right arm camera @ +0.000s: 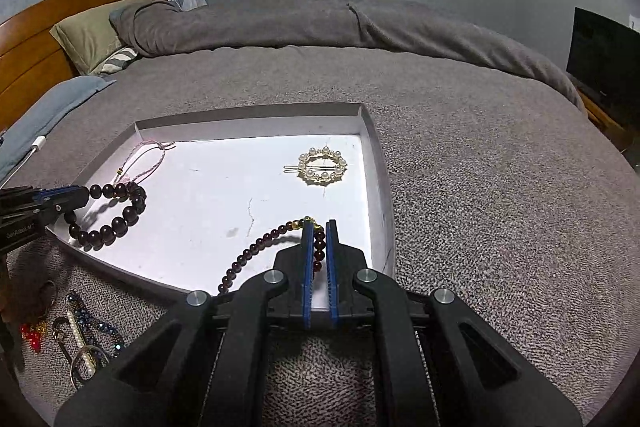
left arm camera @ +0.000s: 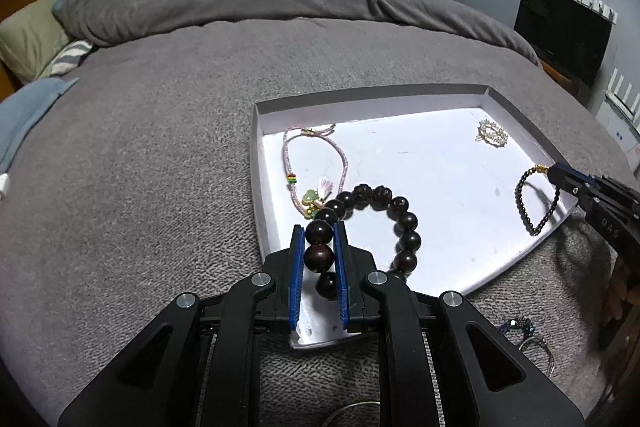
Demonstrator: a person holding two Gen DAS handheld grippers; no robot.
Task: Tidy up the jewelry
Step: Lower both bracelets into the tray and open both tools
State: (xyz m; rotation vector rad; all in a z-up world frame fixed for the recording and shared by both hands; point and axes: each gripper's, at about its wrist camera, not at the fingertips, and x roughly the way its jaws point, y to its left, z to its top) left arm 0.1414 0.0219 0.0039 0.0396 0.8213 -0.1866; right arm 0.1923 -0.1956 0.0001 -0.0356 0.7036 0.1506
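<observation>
The tray (right arm camera: 376, 147), mid-frame on the bed (right arm camera: 480, 187), already held a cord bracelet (left arm camera: 316, 163) and pearl clip (right arm camera: 322, 165). The left gripper (left arm camera: 319, 233), jaws clamped on the big-bead bracelet (left arm camera: 400, 223), and the right gripper (right arm camera: 319, 229), pinching the small-bead bracelet (right arm camera: 256, 247), hung over it. Loose pieces (right arm camera: 84, 327) waited lower left.

Both wrist views face the tray (left arm camera: 264, 155) closely (opposite ends).
</observation>
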